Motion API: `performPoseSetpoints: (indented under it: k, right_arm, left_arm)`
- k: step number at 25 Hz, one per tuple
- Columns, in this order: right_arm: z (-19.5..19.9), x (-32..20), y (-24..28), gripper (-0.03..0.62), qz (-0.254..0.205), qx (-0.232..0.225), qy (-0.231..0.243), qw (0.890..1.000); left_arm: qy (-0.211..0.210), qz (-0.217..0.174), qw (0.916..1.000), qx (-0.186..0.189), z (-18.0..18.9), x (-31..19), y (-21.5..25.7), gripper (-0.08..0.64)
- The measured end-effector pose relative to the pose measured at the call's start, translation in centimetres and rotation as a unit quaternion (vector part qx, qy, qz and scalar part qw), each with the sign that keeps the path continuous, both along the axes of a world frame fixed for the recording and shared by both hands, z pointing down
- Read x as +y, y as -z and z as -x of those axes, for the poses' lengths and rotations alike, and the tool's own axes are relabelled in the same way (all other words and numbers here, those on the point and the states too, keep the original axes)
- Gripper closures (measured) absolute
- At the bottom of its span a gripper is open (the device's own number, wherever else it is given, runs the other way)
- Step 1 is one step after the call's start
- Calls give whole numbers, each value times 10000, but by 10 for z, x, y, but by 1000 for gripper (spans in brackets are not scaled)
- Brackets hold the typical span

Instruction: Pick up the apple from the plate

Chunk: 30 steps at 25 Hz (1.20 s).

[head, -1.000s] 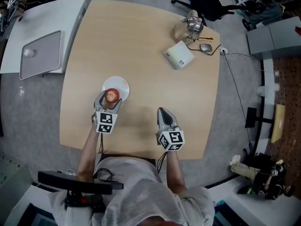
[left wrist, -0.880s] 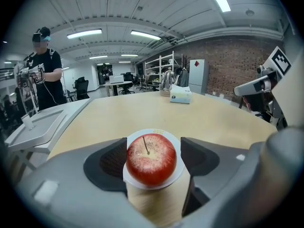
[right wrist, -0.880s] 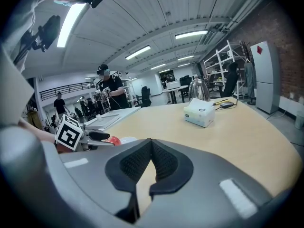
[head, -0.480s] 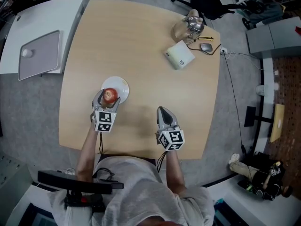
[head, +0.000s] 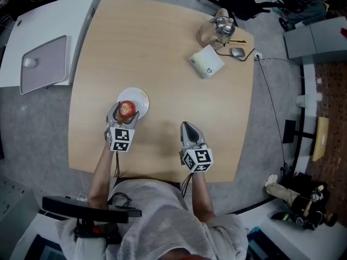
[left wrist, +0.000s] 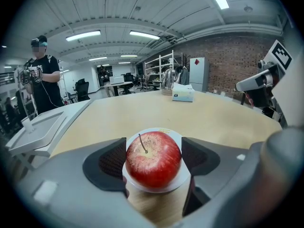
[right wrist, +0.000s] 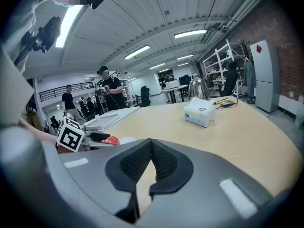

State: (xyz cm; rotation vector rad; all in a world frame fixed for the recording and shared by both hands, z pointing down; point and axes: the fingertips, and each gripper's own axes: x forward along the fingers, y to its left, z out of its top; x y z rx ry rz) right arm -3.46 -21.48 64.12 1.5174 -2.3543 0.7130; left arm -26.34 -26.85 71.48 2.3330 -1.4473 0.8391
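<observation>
Over the half-hidden plate (head: 140, 97), left hand-held gripper (head: 126, 113) clamps the apple (left wrist: 153, 160) — right hand-held gripper (right wrist: 151, 155) closed.

place: open lab-office | cues: brick wall (left wrist: 228, 56), shelving (left wrist: 154, 68), office chairs (head: 237, 3), ceiling strip lights (left wrist: 83, 35)

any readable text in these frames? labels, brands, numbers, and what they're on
No legible text anywhere.
Left gripper and right gripper cubes: square black-and-white markers only, no letters.
White box: print on top, too small to read.
Plate: yellowish mark on rim, blurred.
Red sign on the far white cabinet: unreadable.
Apple: no sticker visible.
</observation>
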Motion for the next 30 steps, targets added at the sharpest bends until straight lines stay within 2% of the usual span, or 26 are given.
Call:
performPoseSetpoints:
  k: [15,30]
  right_arm:
    - [-4,4,4,586,-41,8,-56,10000]
    - [-13,14,17,586,-239,54,-193,9995]
  left_arm:
    - [-69,-182,9998,3,-8,2,10,186]
    - [-239,-488,9982,267,-27,11,36,186]
